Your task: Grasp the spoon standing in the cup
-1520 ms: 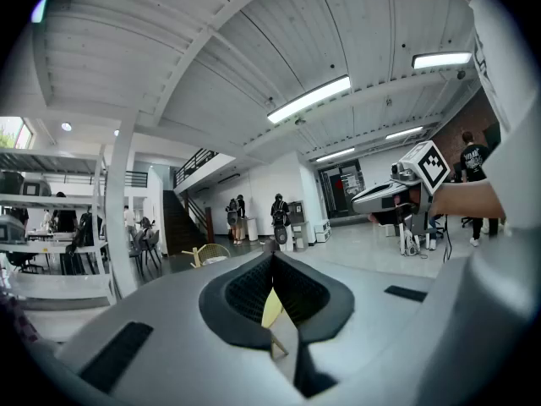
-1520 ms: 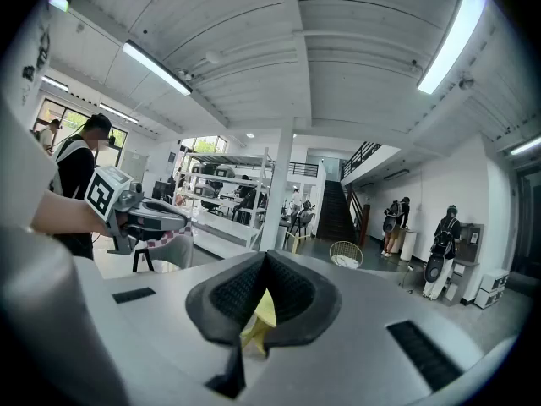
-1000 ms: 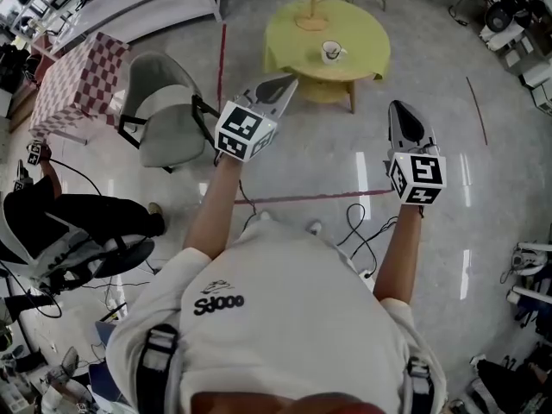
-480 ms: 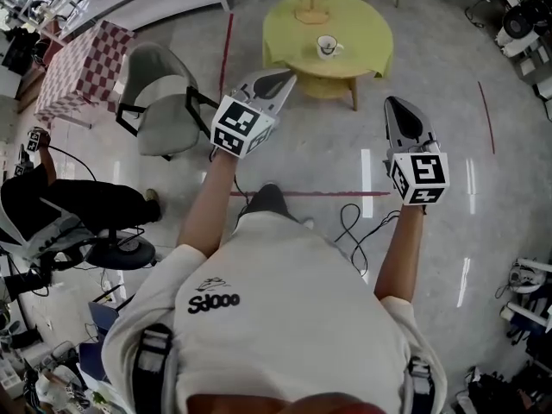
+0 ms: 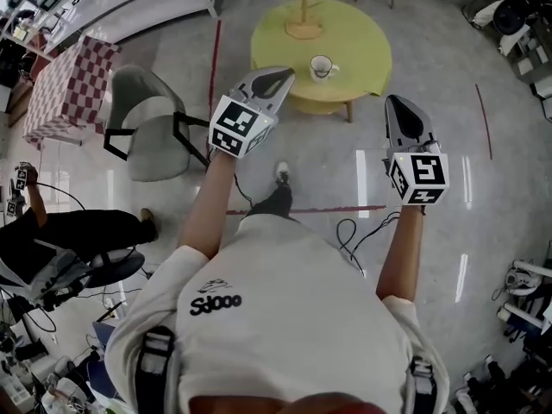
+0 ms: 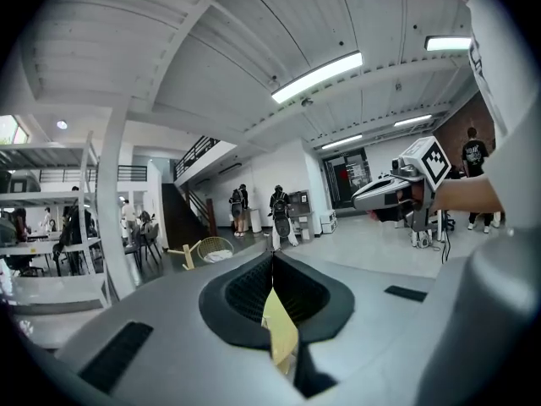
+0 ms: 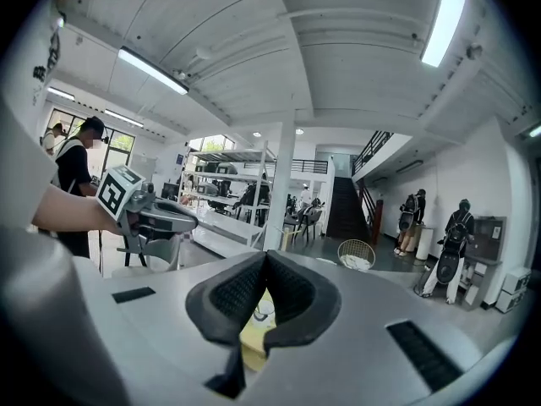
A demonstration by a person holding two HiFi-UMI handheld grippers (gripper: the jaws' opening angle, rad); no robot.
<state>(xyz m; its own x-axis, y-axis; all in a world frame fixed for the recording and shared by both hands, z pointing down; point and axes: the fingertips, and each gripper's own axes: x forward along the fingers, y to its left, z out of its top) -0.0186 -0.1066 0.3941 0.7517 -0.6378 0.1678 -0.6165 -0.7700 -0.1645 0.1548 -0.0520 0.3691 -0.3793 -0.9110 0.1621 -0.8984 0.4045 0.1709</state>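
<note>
A white cup point(image 5: 322, 66) stands on the round yellow table point(image 5: 362, 37) ahead of me on the floor; the spoon in it is too small to make out. My left gripper point(image 5: 280, 77) is held up short of the table's near left edge, jaws shut and empty. My right gripper point(image 5: 399, 106) hovers by the table's near right edge, jaws also shut with nothing between them. In the left gripper view the pads point(image 6: 254, 290) meet, with yellow table point(image 6: 280, 332) showing below. In the right gripper view the cup point(image 7: 262, 309) peeks through the gap under the shut gripper point(image 7: 266, 255).
A wooden stand point(image 5: 301, 15) sits at the table's far side. A grey chair point(image 5: 142, 123) and a checkered table point(image 5: 65, 89) are to the left. Red tape lines point(image 5: 297, 210) and cables point(image 5: 358, 231) cross the glossy floor. A person point(image 5: 69, 231) sits at the left.
The person has stepped forward, so the yellow table and cup sit closer and more central. Both grippers stay shut and held out in front as before.
</note>
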